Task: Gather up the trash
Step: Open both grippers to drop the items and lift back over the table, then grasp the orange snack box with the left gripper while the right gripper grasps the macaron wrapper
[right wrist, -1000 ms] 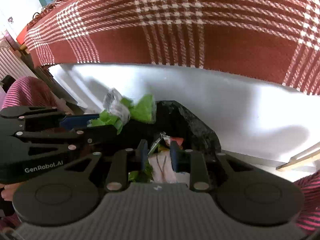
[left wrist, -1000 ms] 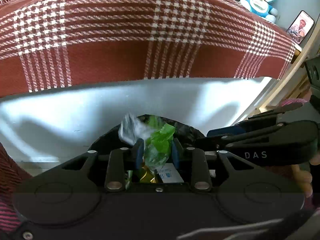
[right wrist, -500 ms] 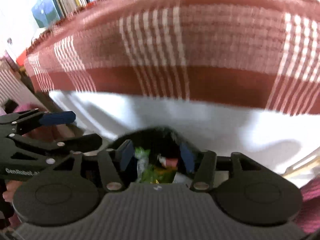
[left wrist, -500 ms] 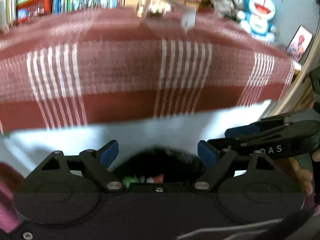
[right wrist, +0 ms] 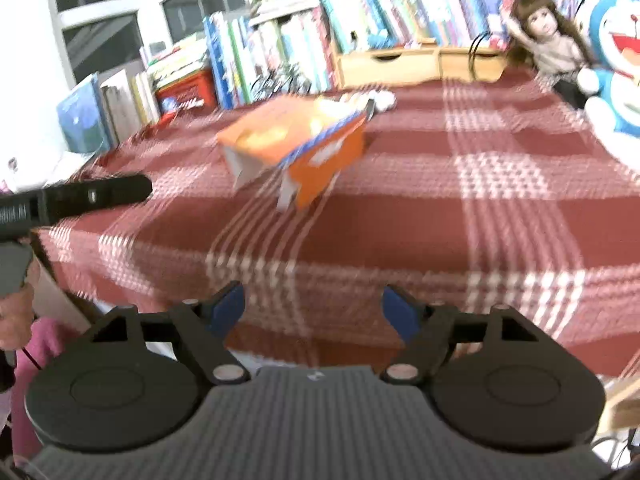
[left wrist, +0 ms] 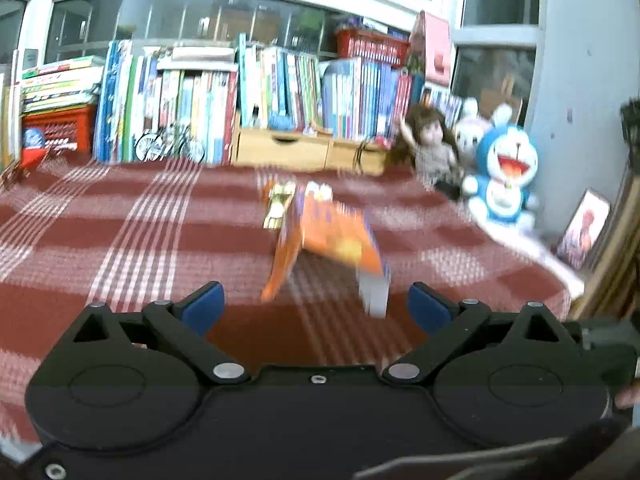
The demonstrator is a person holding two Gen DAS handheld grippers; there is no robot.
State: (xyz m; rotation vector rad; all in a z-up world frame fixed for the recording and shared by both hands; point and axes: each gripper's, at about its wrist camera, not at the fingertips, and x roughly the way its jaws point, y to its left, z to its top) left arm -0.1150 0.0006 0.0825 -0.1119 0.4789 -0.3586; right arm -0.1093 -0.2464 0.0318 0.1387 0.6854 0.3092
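An opened orange cardboard box [left wrist: 332, 236] [right wrist: 296, 140] lies on the red plaid tablecloth [left wrist: 120, 240] [right wrist: 480, 208], blurred by motion. Behind it sits a small gold wrapper [left wrist: 278, 204], and a pale scrap [right wrist: 380, 98] lies beyond the box in the right wrist view. My left gripper [left wrist: 316, 308] is open and empty, held near the table's front with the box ahead of it. My right gripper [right wrist: 312, 308] is open and empty too, at the table's near edge. The left gripper's body [right wrist: 80, 196] shows at the left of the right wrist view.
Rows of books [left wrist: 240, 92] and a wooden drawer box [left wrist: 304, 152] line the table's far side. A doll [left wrist: 432, 144], a blue cat plush [left wrist: 508, 172] and a small framed photo [left wrist: 584, 228] stand at the right. A red crate [left wrist: 56, 128] sits far left.
Both grippers let go of trash over the black bin below the table edge, opened, and rose to table height. The bin has left both views; the tabletop and orange box now show.
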